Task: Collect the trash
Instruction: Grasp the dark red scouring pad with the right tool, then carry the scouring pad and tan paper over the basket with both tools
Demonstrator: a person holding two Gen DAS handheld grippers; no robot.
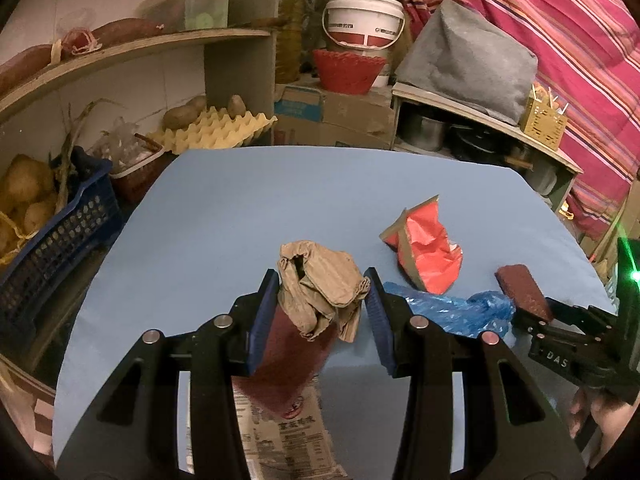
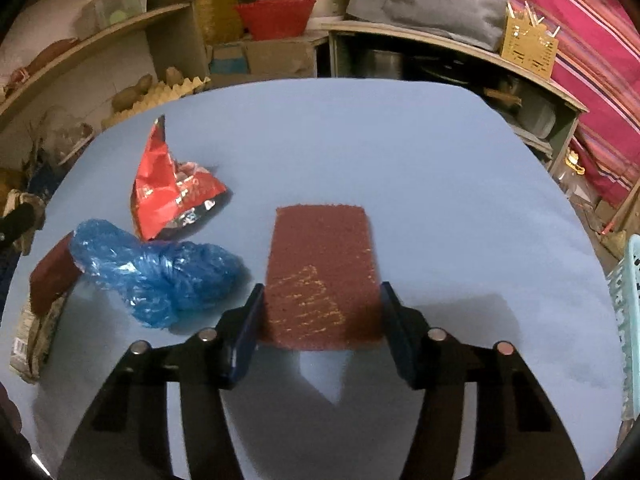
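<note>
While the left gripper (image 1: 322,296) clamps a crumpled brown bag (image 1: 320,288), the right gripper (image 2: 322,316) pinches a maroon scouring pad (image 2: 322,276); a blue plastic bag (image 2: 156,270) and a red wrapper (image 2: 168,188) lie at its ten o'clock on the blue table (image 2: 400,152).

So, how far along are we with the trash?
Nothing visibly binned yet. In hand: left gripper clamps crumpled brown paper; right gripper grips a maroon pad. Left on the blue table: red foil wrapper, blue plastic bag, another maroon pad on printed paper.
</note>
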